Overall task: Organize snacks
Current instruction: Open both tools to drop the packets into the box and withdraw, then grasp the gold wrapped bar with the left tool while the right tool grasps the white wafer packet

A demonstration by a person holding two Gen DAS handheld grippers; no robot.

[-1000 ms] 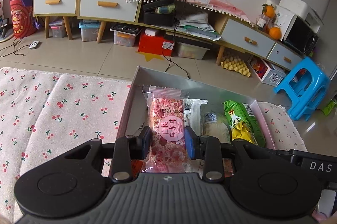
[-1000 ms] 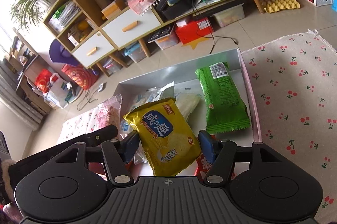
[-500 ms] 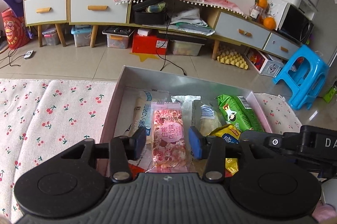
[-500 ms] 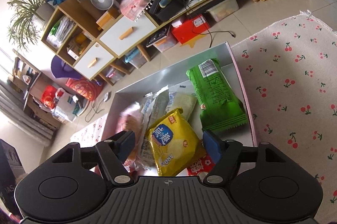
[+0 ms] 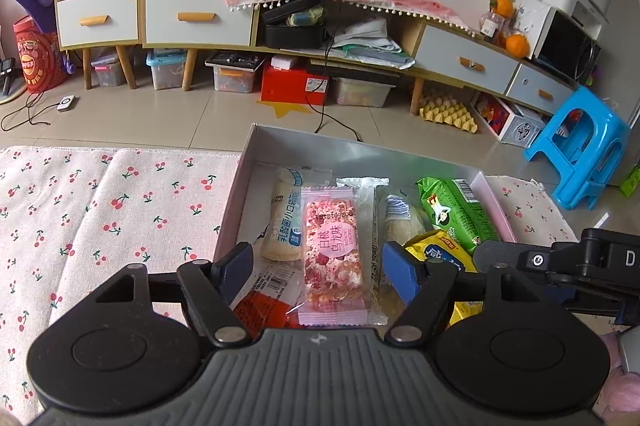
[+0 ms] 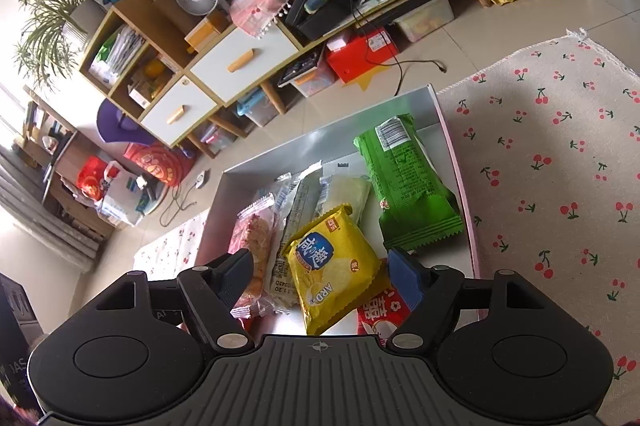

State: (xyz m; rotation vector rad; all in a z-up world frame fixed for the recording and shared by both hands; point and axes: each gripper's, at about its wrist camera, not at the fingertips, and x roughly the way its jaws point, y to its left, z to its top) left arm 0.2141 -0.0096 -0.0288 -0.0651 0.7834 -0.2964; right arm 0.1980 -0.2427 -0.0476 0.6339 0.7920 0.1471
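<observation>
A grey open box (image 5: 360, 149) (image 6: 320, 137) on the cherry-print cloth holds several snacks. A pink snack bar (image 5: 332, 250) (image 6: 254, 246) lies in it between white bread packs (image 5: 286, 222). My left gripper (image 5: 318, 272) hangs over the bar, its jaws opening, and the pads stand clear of it on both sides. A yellow chip bag (image 6: 334, 268) (image 5: 440, 254) rests on the other packs, and my right gripper (image 6: 320, 274) is open around it without touching. A green pack (image 6: 408, 181) (image 5: 456, 209) lies along the box's right wall.
The cherry-print cloth (image 5: 100, 218) (image 6: 560, 177) spreads to both sides of the box. A red packet (image 6: 380, 314) (image 5: 260, 310) lies at the box's near end. Beyond the table's far edge are floor, low cabinets (image 5: 192, 17) and a blue stool (image 5: 580, 141).
My left gripper let go of the pink bar, which dropped into the box, and its jaws spread wider. My right gripper released the yellow bag, which now lies on the packs.
</observation>
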